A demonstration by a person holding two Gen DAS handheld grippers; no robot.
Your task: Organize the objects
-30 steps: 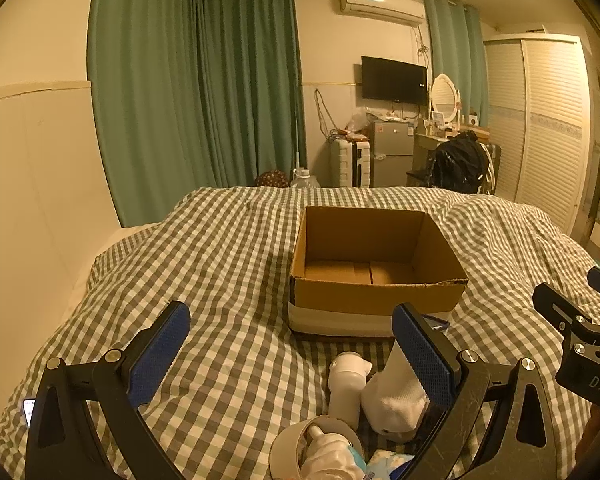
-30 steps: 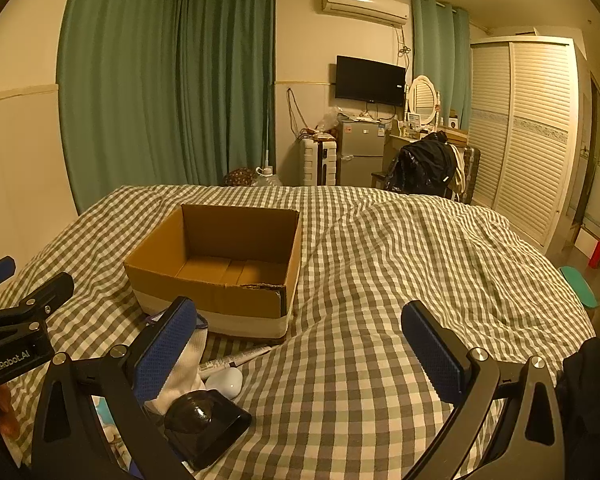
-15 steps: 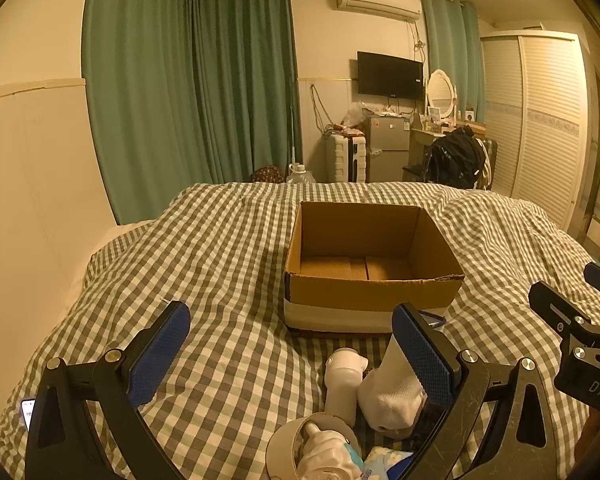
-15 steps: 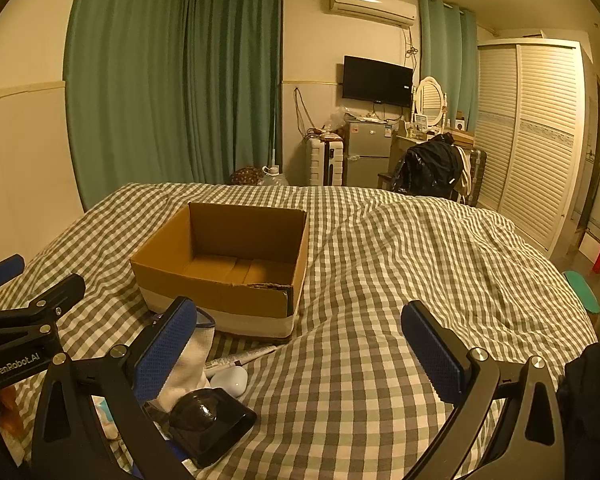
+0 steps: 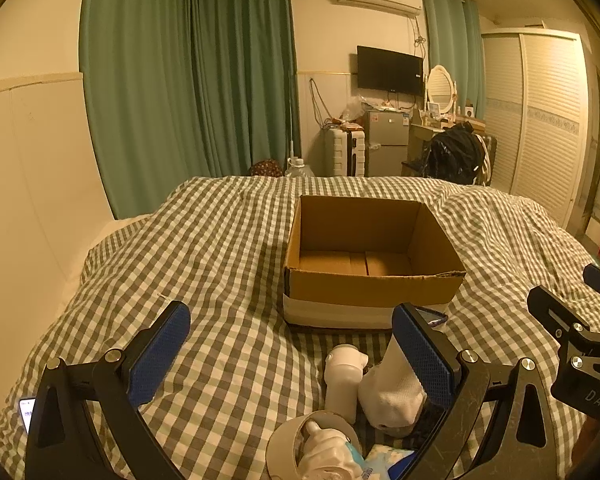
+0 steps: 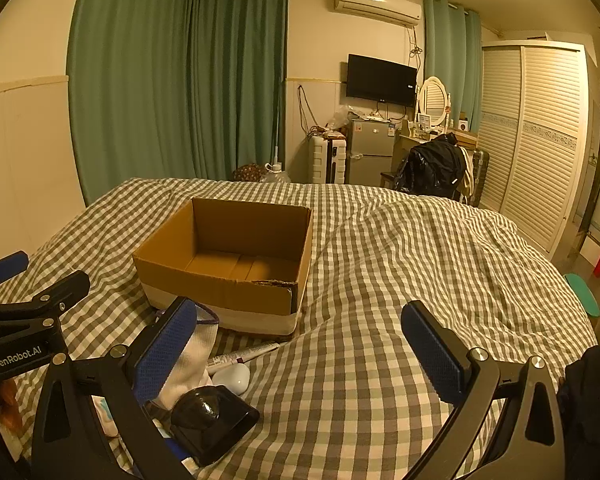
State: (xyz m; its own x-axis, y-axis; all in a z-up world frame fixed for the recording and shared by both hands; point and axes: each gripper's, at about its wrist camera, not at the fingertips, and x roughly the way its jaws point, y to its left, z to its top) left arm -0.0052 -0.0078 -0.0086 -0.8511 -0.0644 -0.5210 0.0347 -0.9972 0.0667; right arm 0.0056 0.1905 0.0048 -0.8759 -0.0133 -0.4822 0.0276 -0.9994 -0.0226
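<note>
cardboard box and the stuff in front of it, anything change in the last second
Nothing was taken hold of or let go. Both cameras shifted slightly, so the cardboard box sits a little differently in each view. The left gripper and right gripper stay open and empty. The white bottle, white sock and tape roll lie where they were.

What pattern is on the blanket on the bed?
The blanket has green-grey and white checks, like a checkerboard. The right wrist view shows it best.
</note>
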